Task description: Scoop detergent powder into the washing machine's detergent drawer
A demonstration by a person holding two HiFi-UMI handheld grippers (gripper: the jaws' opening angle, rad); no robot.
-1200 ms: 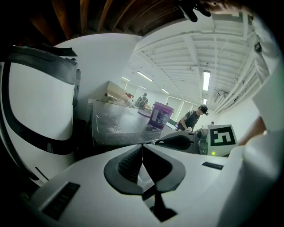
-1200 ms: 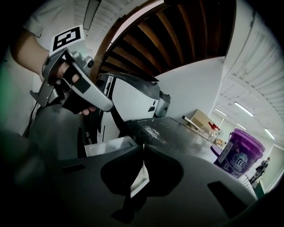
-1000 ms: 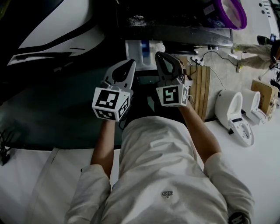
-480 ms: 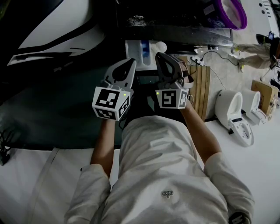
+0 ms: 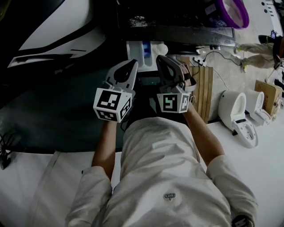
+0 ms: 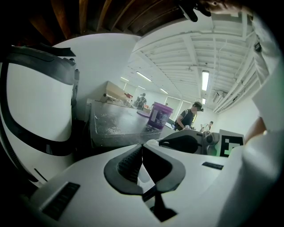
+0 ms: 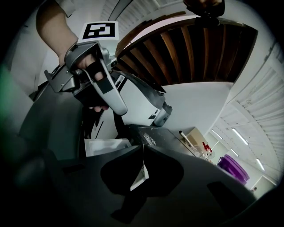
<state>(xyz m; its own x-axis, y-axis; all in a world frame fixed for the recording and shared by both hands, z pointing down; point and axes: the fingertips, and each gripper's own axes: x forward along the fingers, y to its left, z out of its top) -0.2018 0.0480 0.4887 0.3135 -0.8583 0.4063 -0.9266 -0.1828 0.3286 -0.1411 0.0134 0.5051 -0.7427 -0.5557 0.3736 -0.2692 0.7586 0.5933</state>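
Head view: the left gripper [image 5: 132,64] and right gripper [image 5: 159,58] are held side by side, tips toward 12 o'clock, just short of the open white drawer [image 5: 143,49]. A purple tub [image 5: 235,11] stands at 1 o'clock.

Left gripper view: the jaws are pressed together with nothing between them, and the tub is at 12 o'clock beyond them.

Right gripper view: the jaws are closed and empty, with the drawer at 9 o'clock of the tips.
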